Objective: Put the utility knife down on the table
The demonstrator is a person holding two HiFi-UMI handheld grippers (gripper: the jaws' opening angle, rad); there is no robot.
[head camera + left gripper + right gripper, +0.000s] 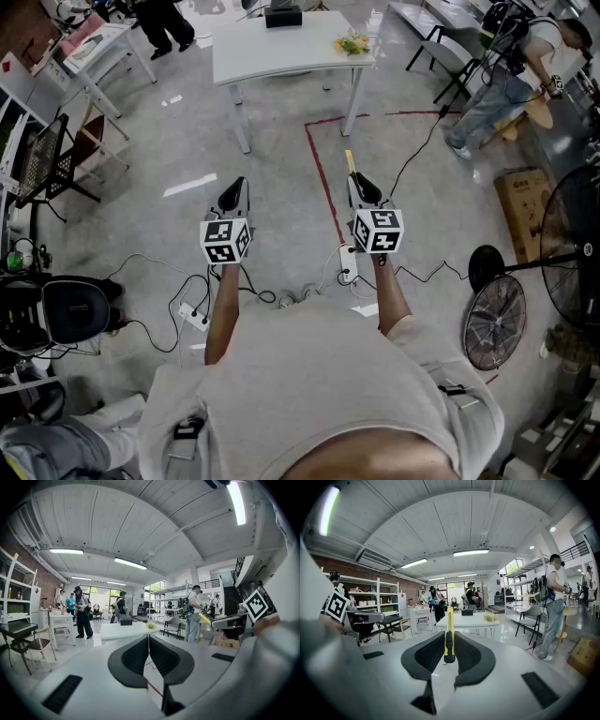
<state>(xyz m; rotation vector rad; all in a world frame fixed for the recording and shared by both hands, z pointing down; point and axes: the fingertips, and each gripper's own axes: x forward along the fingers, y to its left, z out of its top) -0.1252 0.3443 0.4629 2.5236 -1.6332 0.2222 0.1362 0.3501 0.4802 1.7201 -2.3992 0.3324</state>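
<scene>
My right gripper (pixel 359 186) (pixel 449 645) is shut on a yellow and black utility knife (pixel 449 634) (pixel 351 164), which sticks out forward between the pads. The left gripper (pixel 234 192) (pixel 148 651) is shut with nothing between its fingers. Both are held up side by side over the floor, pointing toward a white table (pixel 286 47) (pixel 123 631) (pixel 471 619) some way ahead. On that table stand a black box (pixel 282 15) and a small bunch of yellow flowers (pixel 352 43).
Cables and power strips (pixel 195 317) lie on the floor below the grippers, and red tape (pixel 319 169) marks a line. A standing fan (pixel 567 253) and a cardboard box (pixel 525 202) are at the right; chairs and a desk (pixel 89 56) are at the left. People stand around the room.
</scene>
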